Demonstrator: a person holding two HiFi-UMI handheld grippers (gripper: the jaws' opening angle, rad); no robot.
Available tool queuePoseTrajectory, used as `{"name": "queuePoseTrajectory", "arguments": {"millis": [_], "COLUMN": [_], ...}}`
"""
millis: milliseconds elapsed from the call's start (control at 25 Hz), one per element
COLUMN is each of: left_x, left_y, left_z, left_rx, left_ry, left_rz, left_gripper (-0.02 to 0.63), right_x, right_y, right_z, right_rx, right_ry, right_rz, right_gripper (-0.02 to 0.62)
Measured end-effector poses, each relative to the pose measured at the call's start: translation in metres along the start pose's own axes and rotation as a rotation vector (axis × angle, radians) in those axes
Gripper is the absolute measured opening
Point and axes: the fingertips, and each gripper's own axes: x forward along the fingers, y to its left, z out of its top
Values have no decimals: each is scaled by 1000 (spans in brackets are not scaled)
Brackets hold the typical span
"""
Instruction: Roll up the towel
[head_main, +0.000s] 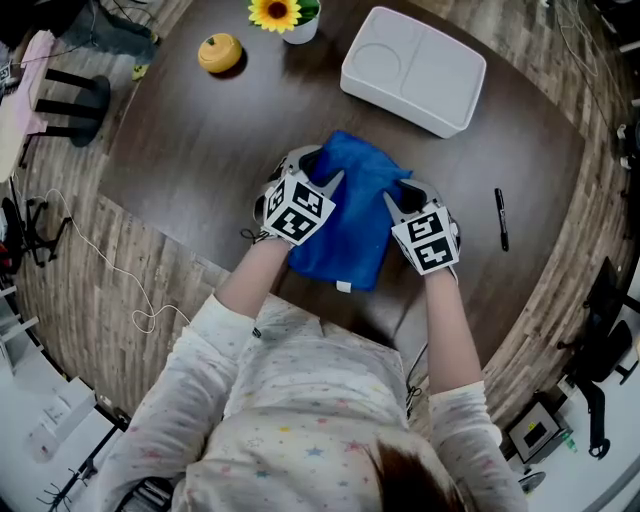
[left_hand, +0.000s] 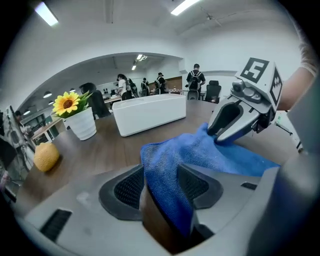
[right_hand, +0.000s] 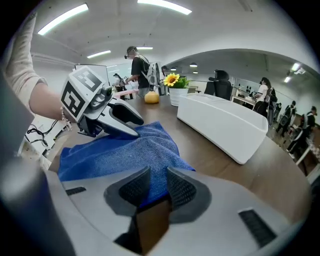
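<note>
A blue towel (head_main: 350, 215) lies partly folded on the dark round table (head_main: 200, 150), its far edge lifted into a fold. My left gripper (head_main: 318, 170) is at the towel's far left corner. In the left gripper view a raised fold of the towel (left_hand: 165, 165) stands between the left gripper's (left_hand: 160, 176) spread jaws, and the pads do not squeeze it. My right gripper (head_main: 405, 195) is at the far right corner. In the right gripper view its (right_hand: 157, 186) jaws are close together with the towel's edge (right_hand: 150, 150) pinched between them.
A white two-compartment tray (head_main: 413, 68) sits beyond the towel. A potted sunflower (head_main: 290, 15) and a small orange fruit (head_main: 219, 52) stand at the far left of the table. A black pen (head_main: 501, 218) lies to the right. Cables and chair bases lie on the floor around.
</note>
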Motion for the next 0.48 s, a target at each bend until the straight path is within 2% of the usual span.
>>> {"name": "queuePoseTrajectory", "arguments": {"millis": [120, 200, 280, 480], "left_x": [-5, -9, -16, -51], "left_y": [9, 7, 2, -21], "left_z": [-4, -8, -8, -17], "left_rx": [-14, -34, -37, 48], "left_ry": [-7, -22, -49, -105], "left_rz": [55, 47, 17, -100], "left_gripper": [195, 193, 193, 193], "right_x": [-3, -7, -15, -44], "right_y": [3, 7, 9, 30], "right_z": [-6, -12, -14, -21], "right_rx": [0, 12, 39, 88], "right_ry": [19, 22, 6, -32], "right_rz": [-11, -20, -32, -43], "right_gripper": [107, 118, 140, 147]}}
